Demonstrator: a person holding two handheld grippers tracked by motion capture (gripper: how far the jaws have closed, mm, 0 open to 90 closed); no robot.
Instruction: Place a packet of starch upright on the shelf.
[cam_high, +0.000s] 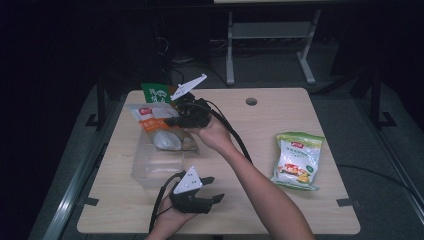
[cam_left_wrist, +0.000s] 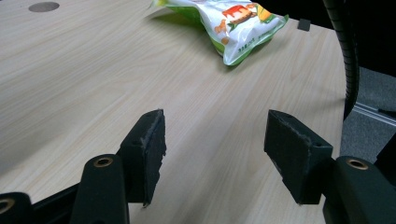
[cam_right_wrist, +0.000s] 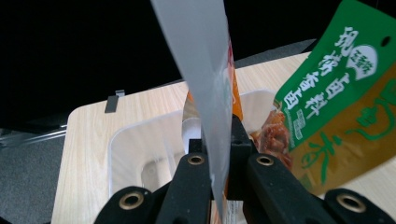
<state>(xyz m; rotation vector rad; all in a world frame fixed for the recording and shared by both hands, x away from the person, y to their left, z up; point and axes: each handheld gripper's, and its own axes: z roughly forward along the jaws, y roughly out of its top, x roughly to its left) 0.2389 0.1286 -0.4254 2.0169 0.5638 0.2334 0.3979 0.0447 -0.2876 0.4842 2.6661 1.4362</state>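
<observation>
My right gripper (cam_high: 173, 120) is shut on the edge of an orange and white snack bag (cam_high: 159, 131), which hangs tilted over a clear plastic bin (cam_high: 145, 170) at the table's left. In the right gripper view the jaws (cam_right_wrist: 217, 135) pinch the bag's silvery seam (cam_right_wrist: 205, 70), which rises edge-on above the bin (cam_right_wrist: 135, 154). A green and brown packet (cam_right_wrist: 345, 102) leans just beside the bin, also seen at the table's back (cam_high: 155, 92). My left gripper (cam_high: 216, 189) rests near the front edge, open, with bare table between its pads (cam_left_wrist: 149, 144).
A green and white chip bag (cam_high: 298, 160) lies flat at the table's right; the left gripper view shows this bag (cam_left_wrist: 233, 21) ahead of the jaws. A round cable hole (cam_high: 251, 101) sits at the back. A black cable (cam_high: 235, 137) trails along the right forearm.
</observation>
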